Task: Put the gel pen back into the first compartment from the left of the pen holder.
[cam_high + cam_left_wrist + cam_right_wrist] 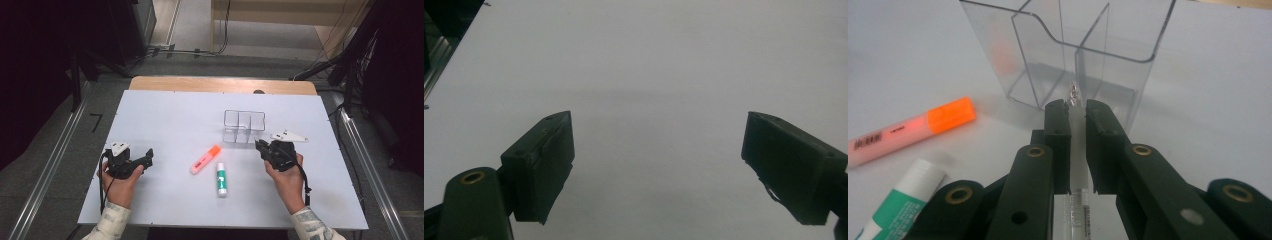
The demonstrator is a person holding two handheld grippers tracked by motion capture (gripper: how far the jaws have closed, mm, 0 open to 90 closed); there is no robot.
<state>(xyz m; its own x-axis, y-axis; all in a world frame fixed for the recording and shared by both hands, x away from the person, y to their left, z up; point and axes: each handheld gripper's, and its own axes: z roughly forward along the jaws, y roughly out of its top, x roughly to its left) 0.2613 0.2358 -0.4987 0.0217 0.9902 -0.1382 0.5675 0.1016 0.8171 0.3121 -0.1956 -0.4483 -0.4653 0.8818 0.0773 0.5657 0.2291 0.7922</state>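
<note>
The right gripper is clamped on a slim clear pen, its jaws nearly together with the barrel running lengthwise between them and the tip poking out toward the clear plastic organizer, which stands right of the tabletop's middle and nearer the far edge. The pen looks light, rigid and smooth, so it will probably tend to slide or swivel in the pads; a hold near mid-barrel, as here, seems best for keeping it aligned while it is tipped into a compartment. The organizer's thin walls look light enough to be nudged by a stray bump. Near the tabletop's centre lie an orange highlighter and a green-and-white glue stick, both short, stiff cylinders that could roll; across the middle of the body is the sensible grip for each. The left gripper sits over bare tabletop near the left edge, jaws spread wide and empty.
</note>
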